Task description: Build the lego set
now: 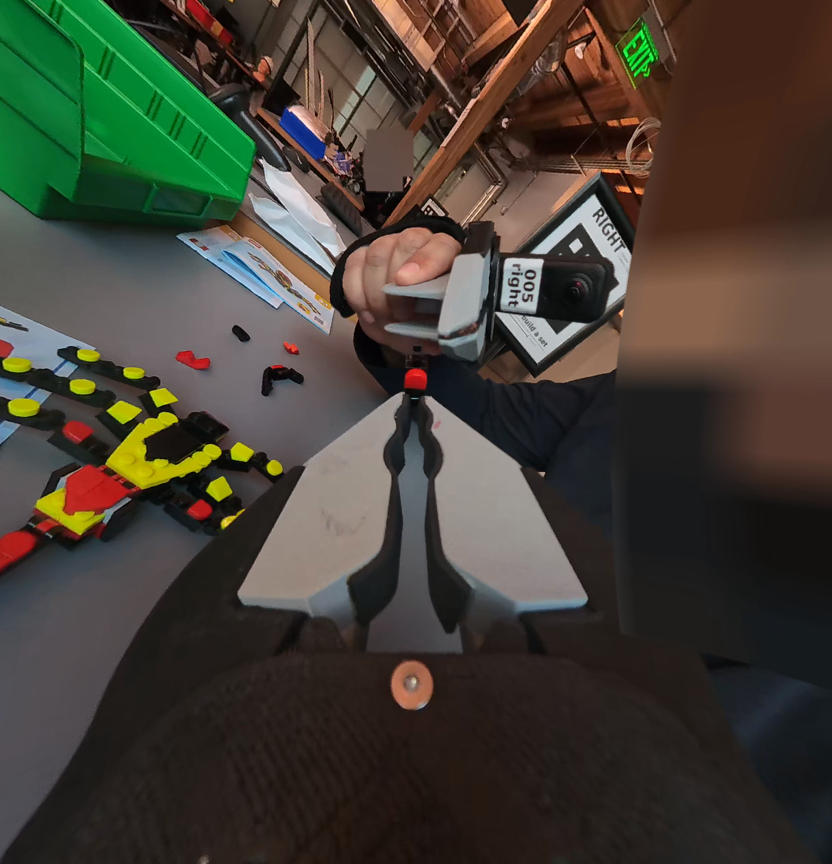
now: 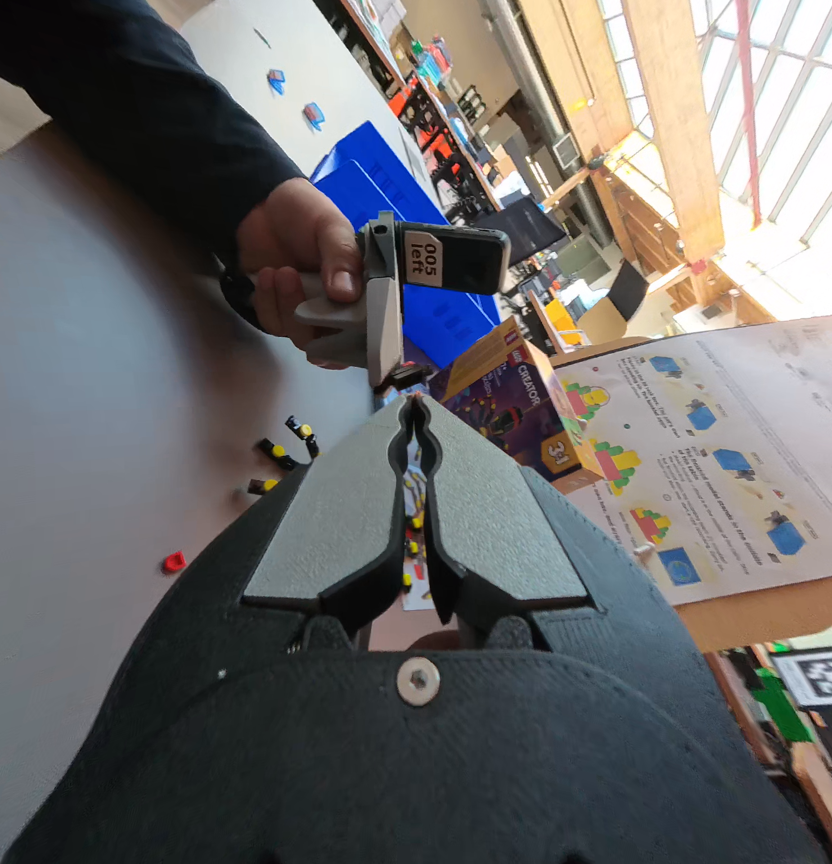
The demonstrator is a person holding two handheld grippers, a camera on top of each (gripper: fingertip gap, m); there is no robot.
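My left gripper (image 1: pixel 412 397) pinches a small red piece (image 1: pixel 414 378) at its tips, in mid-air; my right gripper (image 2: pixel 414 402) is pressed together on something tiny I can't make out. If my grip twists, either bit could pop out. On the table (image 1: pixel 124 290) lie one half-built model (image 1: pixel 124 467) and four loose pieces.

Two grey two-finger grippers: left gripper (image 1: pixel 413 403), right gripper (image 2: pixel 414 402). One green plastic storage bin (image 1: pixel 124 121). One large red, yellow and black brick model (image 1: pixel 124 472). Two small loose red bricks (image 1: pixel 193 359), (image 1: pixel 291 347). One printed set box (image 2: pixel 507 402).
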